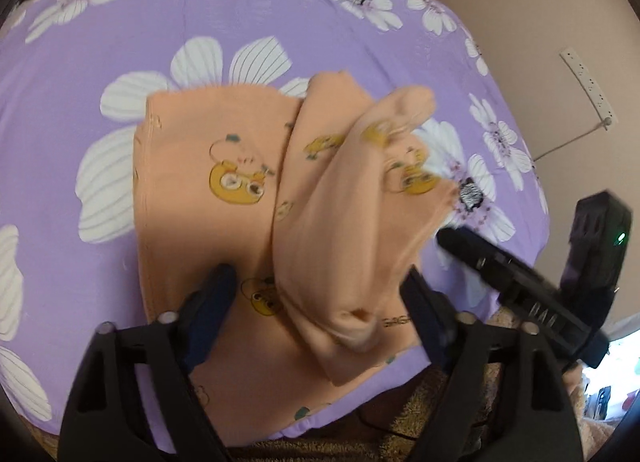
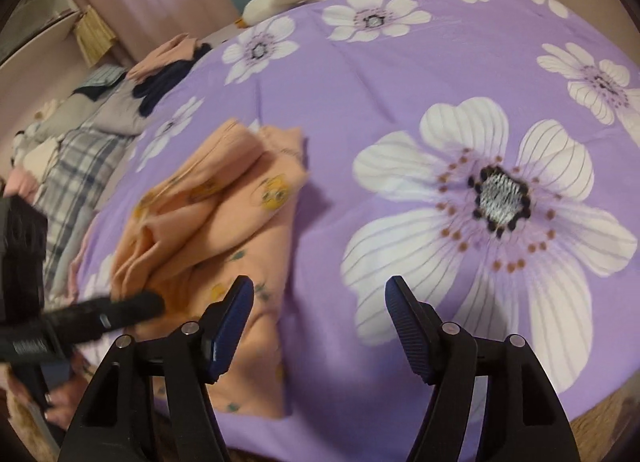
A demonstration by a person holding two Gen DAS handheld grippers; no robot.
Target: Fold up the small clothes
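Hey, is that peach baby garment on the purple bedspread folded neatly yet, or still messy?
Partly folded, still messy: the peach garment lies flat on one side, but a loose leg or sleeve is bunched across it.

The left gripper (image 1: 320, 294) and right gripper (image 2: 320, 304) are showing matte black plastic frames with triangular cut-outs, silver pivot pins at the knuckles and ribbed dark-blue pads (image 2: 404, 326). A green light (image 1: 621, 238) is glowing on the right gripper's black housing.
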